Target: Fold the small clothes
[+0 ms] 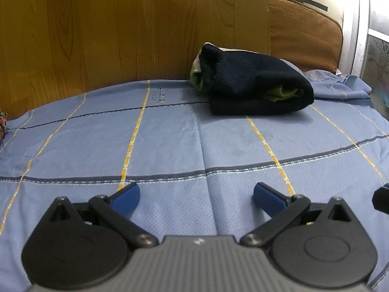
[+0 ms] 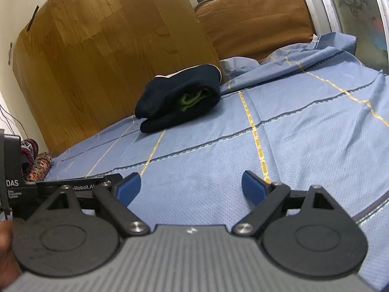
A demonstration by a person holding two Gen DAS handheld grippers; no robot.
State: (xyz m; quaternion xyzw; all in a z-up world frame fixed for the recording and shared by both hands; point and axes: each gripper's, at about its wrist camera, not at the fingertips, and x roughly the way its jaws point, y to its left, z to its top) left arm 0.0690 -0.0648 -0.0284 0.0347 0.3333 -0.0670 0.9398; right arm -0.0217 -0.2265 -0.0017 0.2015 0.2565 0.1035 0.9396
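A folded navy knit garment (image 1: 257,82) with green fabric tucked inside lies on the light-blue checked bedsheet (image 1: 170,141), near the wooden board (image 1: 121,24). It sits well apart from the left tool (image 1: 197,196), at one o'clock, and from the right tool (image 2: 190,186), at eleven o'clock. Both tools gape wide, holding nothing.

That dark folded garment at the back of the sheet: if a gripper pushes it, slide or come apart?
The dark folded garment is soft knit, so probably floppy, sagging if lifted by one edge. A green layer shows in the fold, so a push may open it. The blue sheet wrinkles nearby and may bunch.
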